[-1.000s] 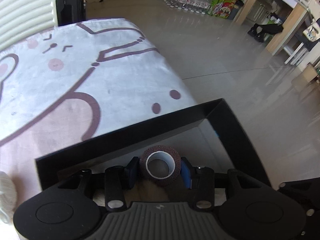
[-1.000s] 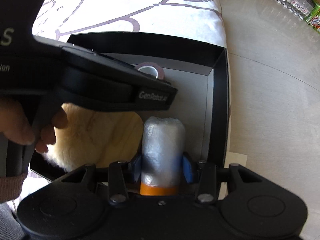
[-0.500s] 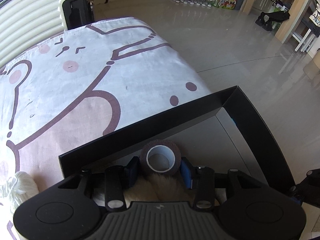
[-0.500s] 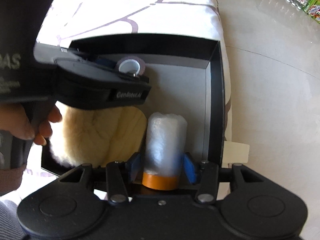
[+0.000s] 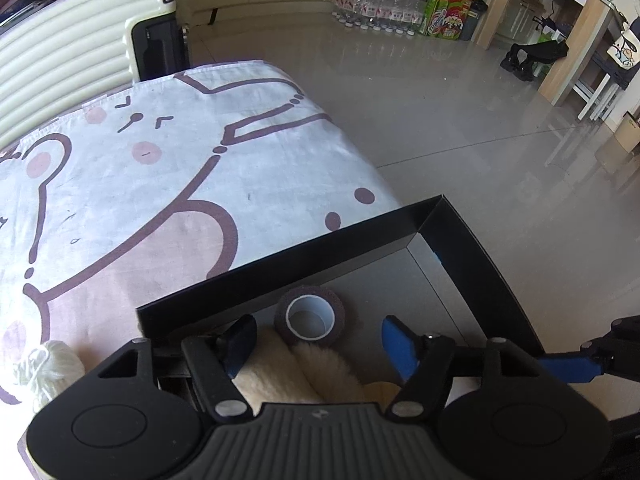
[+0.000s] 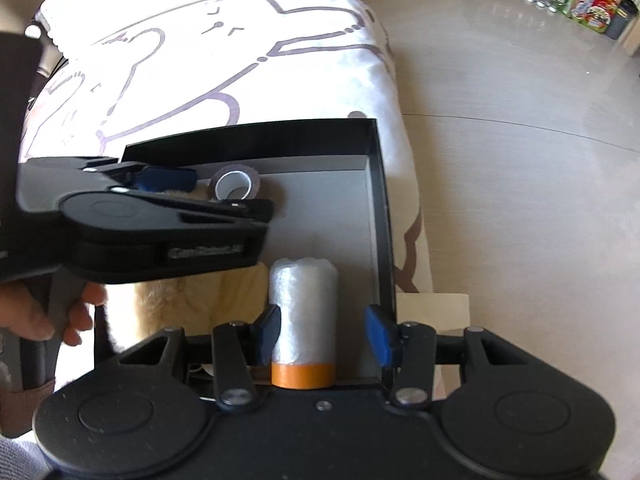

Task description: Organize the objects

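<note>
A black open box sits at the near edge of the bed; it also shows in the right wrist view. A brown tape roll rests in the box against a cream fluffy item, free of my open left gripper. The roll also shows in the right wrist view. A white plastic-film roll with an orange base lies in the box between the spread fingers of my open right gripper; its left pad is beside the roll.
The box lies on a white sheet with a brown and pink cartoon print. A ball of white yarn lies on the sheet left of the box. A cream suitcase stands behind the bed. Grey floor lies to the right.
Both grippers have opened and let go: the left released the brown tape roll, the right released the film roll. Both have drawn back a little from the box.
</note>
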`<state>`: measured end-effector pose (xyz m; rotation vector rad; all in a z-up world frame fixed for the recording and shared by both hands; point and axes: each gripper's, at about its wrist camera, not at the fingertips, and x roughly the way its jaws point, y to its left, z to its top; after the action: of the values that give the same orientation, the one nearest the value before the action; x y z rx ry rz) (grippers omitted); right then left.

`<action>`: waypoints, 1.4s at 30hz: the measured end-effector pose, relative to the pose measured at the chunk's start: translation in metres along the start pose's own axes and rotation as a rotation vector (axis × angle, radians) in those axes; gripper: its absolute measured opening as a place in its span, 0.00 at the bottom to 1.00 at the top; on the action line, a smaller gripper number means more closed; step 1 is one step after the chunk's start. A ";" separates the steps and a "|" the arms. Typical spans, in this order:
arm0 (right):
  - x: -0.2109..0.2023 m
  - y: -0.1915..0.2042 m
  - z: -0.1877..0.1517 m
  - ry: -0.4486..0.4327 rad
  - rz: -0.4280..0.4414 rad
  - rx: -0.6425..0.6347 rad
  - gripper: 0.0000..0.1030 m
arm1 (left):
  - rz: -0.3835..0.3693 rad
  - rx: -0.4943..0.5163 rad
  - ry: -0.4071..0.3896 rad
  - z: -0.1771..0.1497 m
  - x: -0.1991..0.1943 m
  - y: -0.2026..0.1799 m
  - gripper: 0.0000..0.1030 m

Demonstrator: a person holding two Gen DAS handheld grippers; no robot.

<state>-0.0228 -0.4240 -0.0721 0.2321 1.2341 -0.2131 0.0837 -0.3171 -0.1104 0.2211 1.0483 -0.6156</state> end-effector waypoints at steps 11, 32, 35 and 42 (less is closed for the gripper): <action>-0.006 -0.001 0.006 -0.098 -0.040 0.068 0.51 | 0.007 -0.027 -0.061 -0.007 -0.048 0.010 0.71; -0.073 0.017 -0.028 -0.265 -0.079 0.150 0.59 | 0.101 -0.049 -0.106 -0.043 -0.135 0.034 0.78; -0.080 0.019 -0.034 -0.289 -0.093 0.161 0.63 | 0.117 -0.052 -0.112 -0.049 -0.144 0.037 0.82; -0.095 0.018 -0.045 -0.342 -0.148 0.197 0.72 | 0.149 -0.063 -0.110 -0.060 -0.159 0.043 0.89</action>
<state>-0.0881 -0.3901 0.0045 0.2628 0.8907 -0.4839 0.0082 -0.1960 -0.0083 0.2062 0.9344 -0.4548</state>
